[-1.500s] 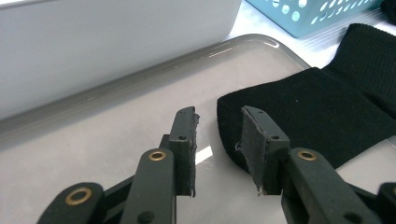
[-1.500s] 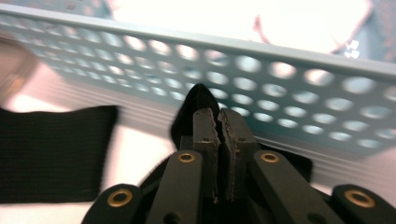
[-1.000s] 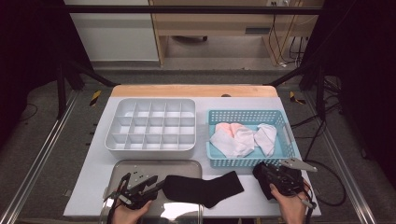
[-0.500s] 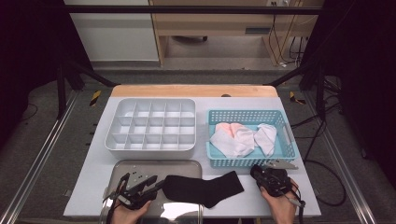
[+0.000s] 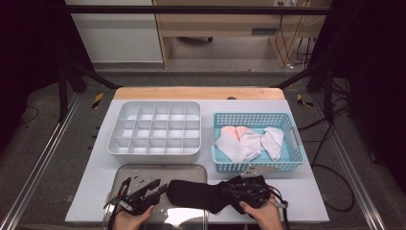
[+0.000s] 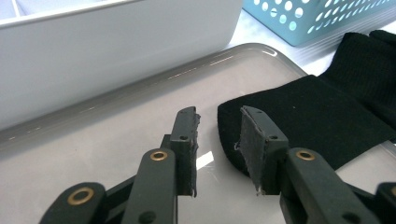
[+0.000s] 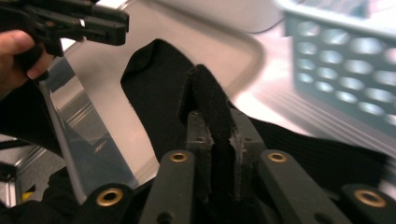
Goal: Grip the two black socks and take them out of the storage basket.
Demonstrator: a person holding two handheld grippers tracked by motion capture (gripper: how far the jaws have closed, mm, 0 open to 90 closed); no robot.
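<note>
Sock (image 5: 196, 194), black, lies partly on the tray (image 5: 143, 171), near the basket (image 5: 287, 165); soft, light, limp.
Right gripper (image 7: 219, 116) pinches a fold of it; left gripper (image 6: 217, 140) is released beside the free end; I judge the ends best for holding.

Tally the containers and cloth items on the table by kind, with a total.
Divided organiser: 1
Blue basket: 1
Metal tray: 1
Black sock: 1
Light cloth pieces in the basket: 3, as far as the folds show
Total: 7

Table (image 5: 306, 199) bears organizer (image 5: 155, 132), basket (image 5: 256, 165) (blue), tray (image 5: 143, 172).
</note>
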